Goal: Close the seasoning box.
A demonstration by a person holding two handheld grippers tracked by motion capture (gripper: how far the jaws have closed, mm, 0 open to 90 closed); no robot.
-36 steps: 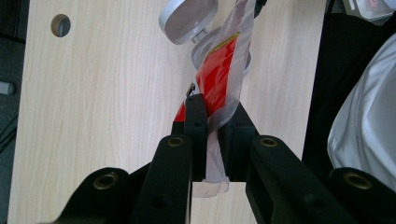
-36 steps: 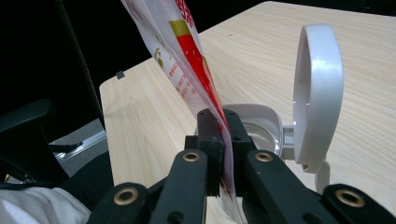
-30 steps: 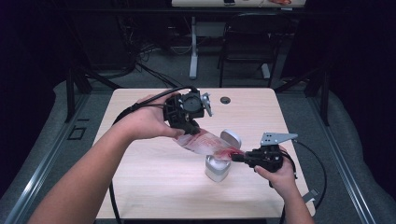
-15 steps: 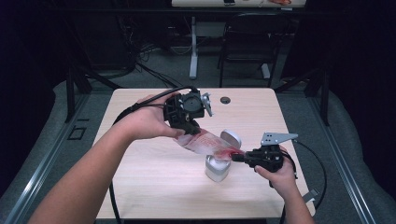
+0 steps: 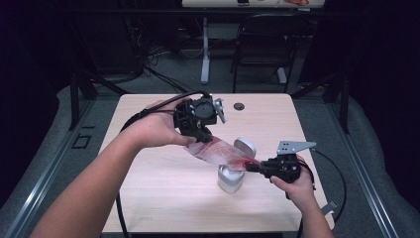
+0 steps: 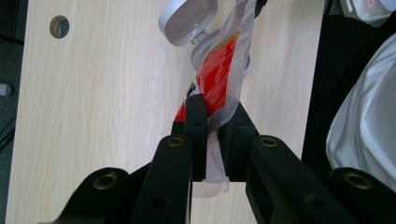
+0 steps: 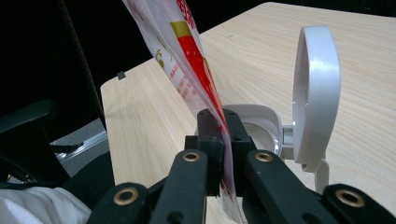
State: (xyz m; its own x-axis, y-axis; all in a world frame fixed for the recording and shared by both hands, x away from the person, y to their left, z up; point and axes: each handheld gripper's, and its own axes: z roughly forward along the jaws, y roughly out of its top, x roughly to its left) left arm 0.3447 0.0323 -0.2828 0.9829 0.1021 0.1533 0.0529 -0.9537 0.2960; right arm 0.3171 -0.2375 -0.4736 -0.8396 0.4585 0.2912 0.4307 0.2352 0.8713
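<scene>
Plastic pouch [image 5: 218, 151], red print, centre of high view, stretched on a slant above the open white flip-lid container [image 5: 231, 178]. Left gripper [image 5: 200, 134] clamped on its upper end, right gripper [image 5: 252, 167] clamped on the lower end; both jaw pairs nearly closed on film. Likely light, limp, slick, tears easily; pinch at flat sealed edges, keep tension modest

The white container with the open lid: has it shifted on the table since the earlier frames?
No. The white container sits at the same spot relative to the table's round hole.
</scene>
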